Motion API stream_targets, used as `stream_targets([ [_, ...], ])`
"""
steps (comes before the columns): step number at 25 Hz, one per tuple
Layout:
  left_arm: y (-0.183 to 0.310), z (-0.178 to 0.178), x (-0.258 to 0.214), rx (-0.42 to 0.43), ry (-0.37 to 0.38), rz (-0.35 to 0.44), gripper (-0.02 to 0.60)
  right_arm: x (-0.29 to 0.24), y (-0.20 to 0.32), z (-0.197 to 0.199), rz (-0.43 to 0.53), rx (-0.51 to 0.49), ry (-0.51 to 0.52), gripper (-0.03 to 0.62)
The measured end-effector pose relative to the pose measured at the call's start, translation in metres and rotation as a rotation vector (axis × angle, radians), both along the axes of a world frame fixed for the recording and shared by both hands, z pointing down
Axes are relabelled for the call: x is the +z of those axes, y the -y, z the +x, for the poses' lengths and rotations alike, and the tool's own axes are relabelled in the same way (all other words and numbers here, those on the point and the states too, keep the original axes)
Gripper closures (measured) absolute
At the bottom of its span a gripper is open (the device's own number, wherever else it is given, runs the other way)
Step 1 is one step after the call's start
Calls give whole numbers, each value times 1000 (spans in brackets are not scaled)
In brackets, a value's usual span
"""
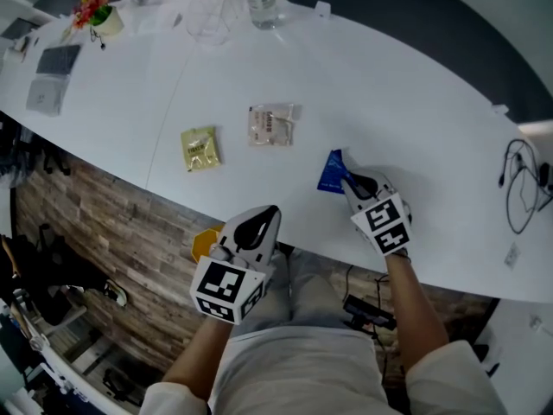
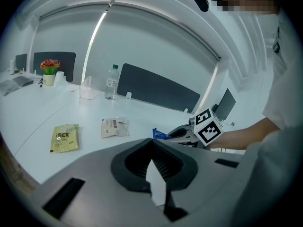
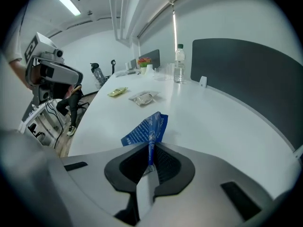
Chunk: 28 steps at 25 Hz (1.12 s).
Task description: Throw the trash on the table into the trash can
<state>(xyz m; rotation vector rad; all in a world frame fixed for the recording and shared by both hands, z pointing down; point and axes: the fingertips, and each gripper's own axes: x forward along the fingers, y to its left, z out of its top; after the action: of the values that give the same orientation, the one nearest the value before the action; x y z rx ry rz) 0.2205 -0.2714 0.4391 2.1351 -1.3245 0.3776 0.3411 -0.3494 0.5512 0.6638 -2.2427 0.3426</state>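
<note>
The blue wrapper [image 1: 332, 171], at the table's [image 1: 415, 111] near edge, is pinched by one edge in the right gripper's [image 1: 350, 182] closed jaws, so the person should lift it clear of the table without slackening, while the left gripper [image 1: 270, 213], closed on nothing, hangs just off that edge

The curved worktop [image 1: 415, 128] is plain white. The crinkled plastic wrapper [image 3: 144, 129] in the right tool [image 3: 150, 149] is deep blue with white print. Both tools are pale grey with black ribbed pads and black-and-white square markers. Beyond the left tool [image 1: 268, 213] lie a yellow-green foil sachet [image 1: 200, 149] and a clear plastic packet [image 1: 271, 124] with beige contents.
</note>
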Motion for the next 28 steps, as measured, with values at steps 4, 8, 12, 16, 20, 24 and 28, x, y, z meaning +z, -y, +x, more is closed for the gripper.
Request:
stream_targets([
  [4,-2,-3,-1,-6,-1,7,581,-12,2,-1,14,18,36,557],
  [8,-3,-5,-9,-13,1,19,581,-24,-2,2,2,18,69,557],
  [12,-7,-8,-21,-20,11,38,581,-46,-14,1,-17,18,125,557],
  [16,-16,-18,-34,-50,26,61,581,-67,-30,-5,-29,0,172,557],
  [20,-33,-29,-48,-97,26,74,581,-91,-49,-16,-24,-35,206,557],
  [24,-52,-45,-59,-195,33,101,581,-103,-56,-36,-9,-121,209,556],
  [28,-78,-66,-67,-305,40,121,581,-103,-68,-61,-19,-202,218,557],
])
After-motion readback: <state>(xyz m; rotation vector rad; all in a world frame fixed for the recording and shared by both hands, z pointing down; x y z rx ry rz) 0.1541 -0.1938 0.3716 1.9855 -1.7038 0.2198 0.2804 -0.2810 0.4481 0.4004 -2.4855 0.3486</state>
